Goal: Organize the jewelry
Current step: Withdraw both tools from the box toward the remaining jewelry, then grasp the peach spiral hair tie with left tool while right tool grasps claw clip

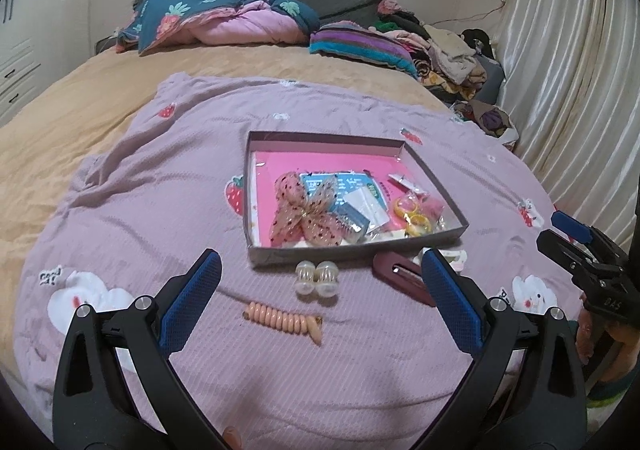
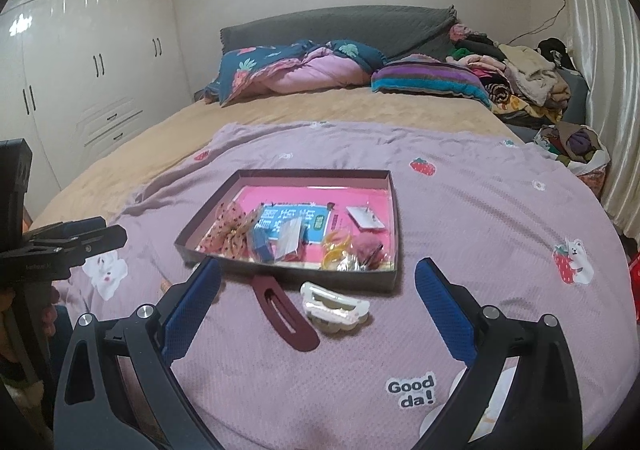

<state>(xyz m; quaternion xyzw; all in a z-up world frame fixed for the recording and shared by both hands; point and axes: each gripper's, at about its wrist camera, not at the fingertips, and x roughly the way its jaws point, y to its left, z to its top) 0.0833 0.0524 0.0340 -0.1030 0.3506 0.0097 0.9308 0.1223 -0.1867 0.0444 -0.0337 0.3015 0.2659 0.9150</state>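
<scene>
jewelry tray [image 1: 436, 178] sits on the bed's purple blanket [image 1: 160, 178]; left tongs [image 1: 320, 274] and right tongs [image 2: 318, 278] both gape wide, empty, above loose hair clips.

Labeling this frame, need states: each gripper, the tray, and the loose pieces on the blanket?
Left gripper: open, empty.
Right gripper: open, empty.
Tray: uncovered, partly filled.
Bow: in tray.
Coil tie: outside tray, on blanket.
Pearl clips: outside tray.
Maroon clip: outside tray, flat.
White claw clip: outside tray, beside maroon clip.
</scene>
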